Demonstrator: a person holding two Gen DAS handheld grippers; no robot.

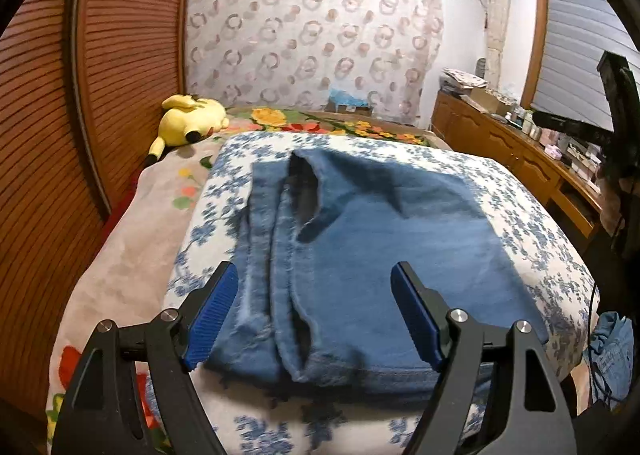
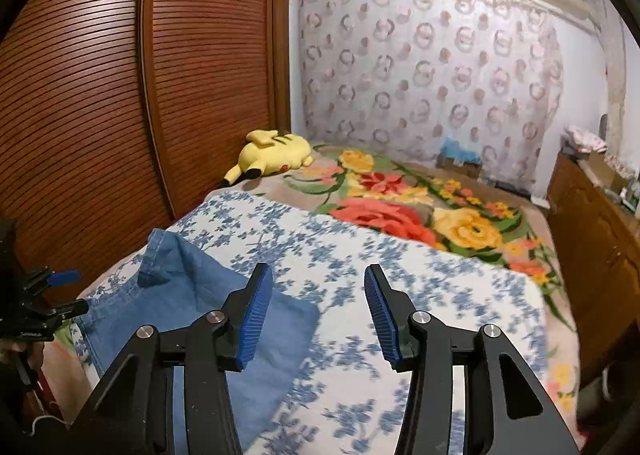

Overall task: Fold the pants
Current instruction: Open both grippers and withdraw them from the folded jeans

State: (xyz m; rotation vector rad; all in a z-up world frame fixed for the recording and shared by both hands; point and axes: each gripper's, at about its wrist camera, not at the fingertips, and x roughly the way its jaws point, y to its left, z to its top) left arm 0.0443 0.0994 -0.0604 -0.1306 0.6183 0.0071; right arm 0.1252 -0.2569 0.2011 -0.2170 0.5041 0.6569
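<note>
Blue denim pants (image 1: 360,247) lie folded into a compact stack on a white quilt with blue flowers (image 1: 532,223). My left gripper (image 1: 314,275) is open and empty, just above the stack's near edge, its fingers either side of it. In the right wrist view the pants (image 2: 200,295) lie at the lower left on the quilt (image 2: 420,295). My right gripper (image 2: 318,283) is open and empty, above the quilt beside the pants' right edge. The left gripper (image 2: 52,295) shows at the far left edge there.
A yellow plush toy (image 1: 188,119) lies at the far left of the bed by the slatted wooden wardrobe doors (image 1: 80,95). A flowered blanket (image 2: 420,207) covers the bed beyond the quilt. A wooden cabinet (image 1: 520,159) with clutter stands on the right. More denim (image 1: 612,355) hangs low right.
</note>
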